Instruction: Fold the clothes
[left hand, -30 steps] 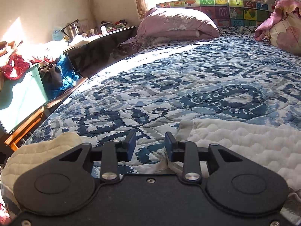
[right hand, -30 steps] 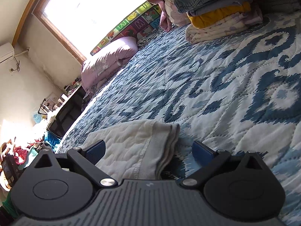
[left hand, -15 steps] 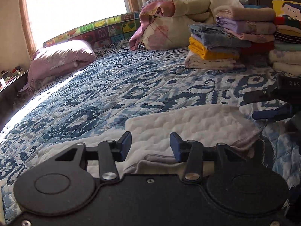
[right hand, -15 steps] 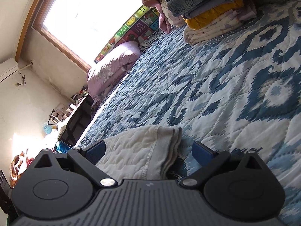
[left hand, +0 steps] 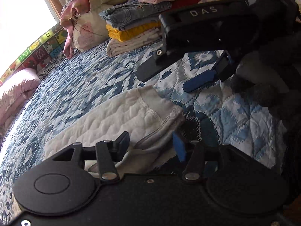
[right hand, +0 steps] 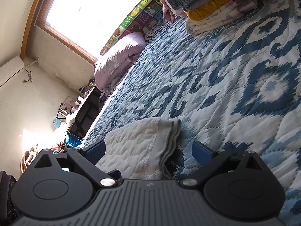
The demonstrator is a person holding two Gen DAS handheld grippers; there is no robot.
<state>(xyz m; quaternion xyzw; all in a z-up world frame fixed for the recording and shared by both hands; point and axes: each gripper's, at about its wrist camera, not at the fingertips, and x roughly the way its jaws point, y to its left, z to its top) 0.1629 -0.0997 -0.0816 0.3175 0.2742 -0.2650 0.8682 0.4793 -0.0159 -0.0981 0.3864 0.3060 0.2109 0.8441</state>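
because it is a soft, cream-white quilted cotton garment (left hand: 120, 116) with a ribbed grey hem band, it looks light and limp and will likely sag and slide wherever it is not supported; it is in no way fragile. the stitched hem edge, where the layers stack thick at the folded end, looks like the firmest place to pinch, since a bite on the quilted middle would probably lift only the top layer.

it lies flat on the blue-and-white patterned quilted bedspread (left hand: 235, 113), already doubled over, its folded end toward 3 o'clock in the left wrist view. a loose flap of it sits between the jaws of the left gripper (left hand: 151, 146), which have just been opening; the fingers stand apart and do not press the cloth, so the hold looks released.

in the right wrist view the same garment (right hand: 139, 146) fills the gap at 6 to 9 o'clock, its hem edge running up toward 12. the right gripper (right hand: 149, 150) is spread wide, one finger over the cloth, the other over bare bedspread at 3 o'clock, clamping nothing.

farther off, at 12 to 1 o'clock, a stack of folded clothes (left hand: 135, 26) rests near a pale floral pillow (left hand: 88, 28).
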